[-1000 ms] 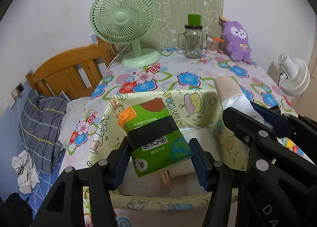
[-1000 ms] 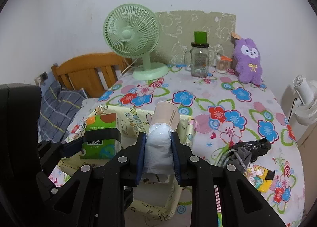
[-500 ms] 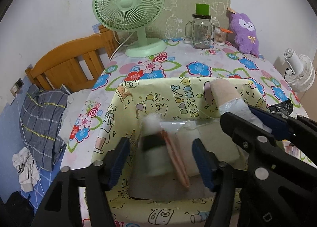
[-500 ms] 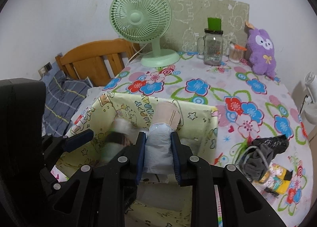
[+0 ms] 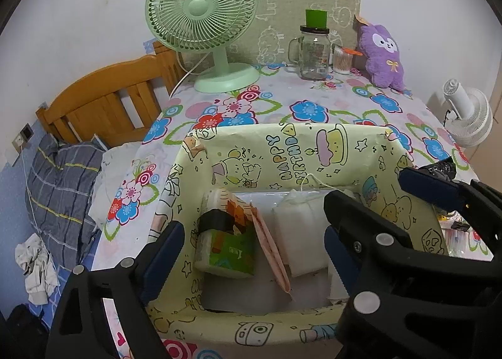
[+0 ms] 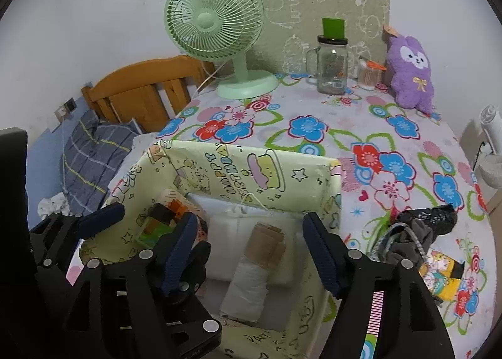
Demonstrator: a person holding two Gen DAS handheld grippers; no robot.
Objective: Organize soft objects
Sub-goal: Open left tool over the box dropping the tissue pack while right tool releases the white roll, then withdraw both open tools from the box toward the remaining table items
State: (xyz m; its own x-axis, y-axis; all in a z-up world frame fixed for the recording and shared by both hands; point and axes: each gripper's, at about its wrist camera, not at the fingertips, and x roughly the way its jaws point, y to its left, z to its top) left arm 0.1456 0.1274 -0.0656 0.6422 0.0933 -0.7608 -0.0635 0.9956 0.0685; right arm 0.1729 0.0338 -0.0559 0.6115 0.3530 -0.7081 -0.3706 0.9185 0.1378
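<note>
- Floral cloth in blue, red and pink covers your bench (image 5: 313,108), which runs back to a white wall at the top of both views.
- Along that far edge you have a green desk fan (image 5: 204,17) at upper centre, a glass jar with a green lid (image 5: 314,48) to its right, and a purple plush toy (image 5: 382,54) at upper right.
- At the left of the left wrist view, a wooden bed frame (image 5: 103,108) stands beside the bench, with a grey checked pillow (image 5: 59,183) below it.
- Your pale yellow cartoon-print box (image 5: 282,152) sits open in the lower middle of both views.
- Inside it, the green tissue pack (image 5: 226,249) lies at the left, tilted against the left wall.
- Just right of that pack, a thin pink item (image 5: 271,249) stands on edge; you can't tell what it is.
- A white folded pad (image 5: 298,233) lies flat on the box floor.
- The beige-and-white roll (image 6: 254,261) rests on top of that pad, its beige end pointing toward the far wall.
- Your left hand-held gripper (image 5: 251,252) has just been opening; its jaws are spread wide either side of the tissue pack, clear of it.
- Your right hand-held gripper (image 6: 251,252) has just been opening too; its jaws stand apart on both sides of the roll, clear of it.
- At lower right in the right wrist view, dark crumpled fabric (image 6: 417,230) lies on the cloth outside the box.
</note>
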